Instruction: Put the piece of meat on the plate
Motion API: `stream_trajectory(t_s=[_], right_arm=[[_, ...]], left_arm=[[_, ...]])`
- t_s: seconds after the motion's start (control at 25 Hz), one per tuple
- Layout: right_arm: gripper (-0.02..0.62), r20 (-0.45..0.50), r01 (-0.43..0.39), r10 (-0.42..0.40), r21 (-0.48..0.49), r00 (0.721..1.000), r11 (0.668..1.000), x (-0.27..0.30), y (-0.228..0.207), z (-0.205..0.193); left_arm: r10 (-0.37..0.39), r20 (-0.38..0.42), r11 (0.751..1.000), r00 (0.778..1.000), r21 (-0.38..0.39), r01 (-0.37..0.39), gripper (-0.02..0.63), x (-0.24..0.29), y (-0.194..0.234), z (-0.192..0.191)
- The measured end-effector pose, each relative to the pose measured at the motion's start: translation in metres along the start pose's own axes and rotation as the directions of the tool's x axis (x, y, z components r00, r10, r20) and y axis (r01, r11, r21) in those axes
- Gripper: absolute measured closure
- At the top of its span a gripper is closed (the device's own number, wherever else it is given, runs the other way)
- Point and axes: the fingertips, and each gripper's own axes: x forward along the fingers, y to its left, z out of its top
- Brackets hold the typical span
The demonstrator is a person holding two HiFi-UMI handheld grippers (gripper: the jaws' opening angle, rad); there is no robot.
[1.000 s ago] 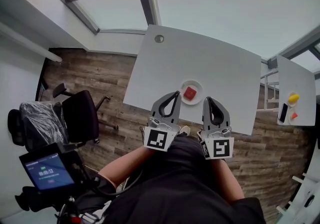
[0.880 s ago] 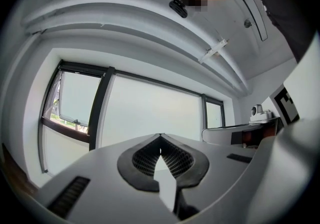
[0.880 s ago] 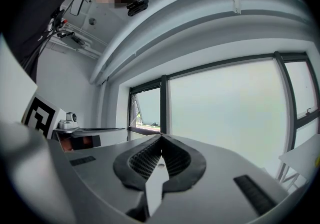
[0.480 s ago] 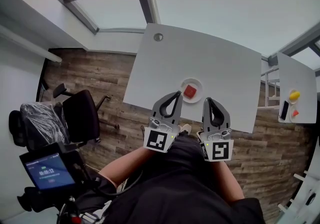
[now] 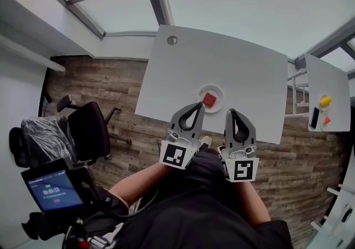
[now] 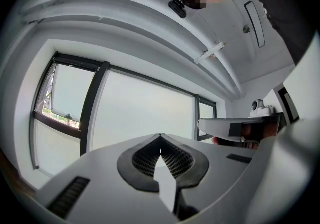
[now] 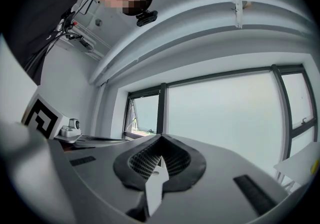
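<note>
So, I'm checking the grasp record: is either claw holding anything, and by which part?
Nothing: both the left claw and right claw are shut and empty.

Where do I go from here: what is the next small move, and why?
Probably just draw both back; the job looks done. The red piece of meat already lies on the round white plate, and the left gripper and right gripper are shut and empty.
</note>
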Motion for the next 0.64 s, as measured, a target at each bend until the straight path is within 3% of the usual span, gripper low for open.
stream_trajectory(t_s=[0.36, 0.64], right_arm=[[0.591, -0.002, 0.006, -0.006, -0.013, 1.0, 1.0, 0.0012, 0.0016, -0.001], [0.592, -0.01, 0.017, -0.016, 0.02, 1.0, 1.0, -0.0052, -0.005, 0.0008]], left_arm=[[-0.021, -0.009, 1.0, 1.0, -0.013, 0.02, 0.601, 0.0016, 0.0011, -0.0036], [-0.026, -0.006, 0.999, 1.0, 0.019, 0.026, 0.601, 0.0034, -0.0049, -0.0012]])
